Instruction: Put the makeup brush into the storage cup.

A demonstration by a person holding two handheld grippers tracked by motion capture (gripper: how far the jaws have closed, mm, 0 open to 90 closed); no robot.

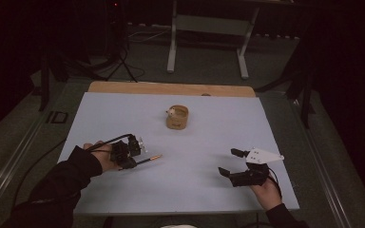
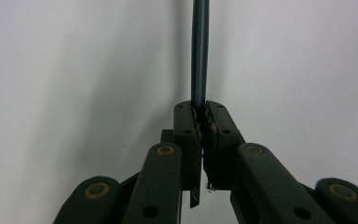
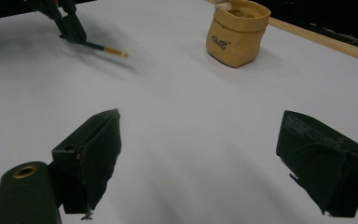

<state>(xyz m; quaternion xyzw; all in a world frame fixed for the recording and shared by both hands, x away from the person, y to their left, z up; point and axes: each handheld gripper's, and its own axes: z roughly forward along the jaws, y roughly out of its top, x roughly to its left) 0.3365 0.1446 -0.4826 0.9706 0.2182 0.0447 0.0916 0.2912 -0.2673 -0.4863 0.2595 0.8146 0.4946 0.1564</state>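
A thin dark pencil (image 1: 148,160) with an orange-tan tip is clamped in my left gripper (image 1: 134,162), which is shut on it just above the table's left side. In the left gripper view the pencil (image 2: 199,51) runs straight up from the closed jaws of the left gripper (image 2: 200,116). A small tan pouch (image 1: 177,118) stands upright at the table's middle back, with something pale at its rim. My right gripper (image 1: 229,162) rests open near the front right, nothing between its jaws. The right gripper view shows the pouch (image 3: 236,31) far ahead and the pencil (image 3: 103,49) at upper left.
The white tabletop (image 1: 195,190) has a bare wooden strip (image 1: 171,88) along its far edge. Beyond it, on the dark floor, stand a grey table frame (image 1: 208,28) and a tripod with cables (image 1: 119,57).
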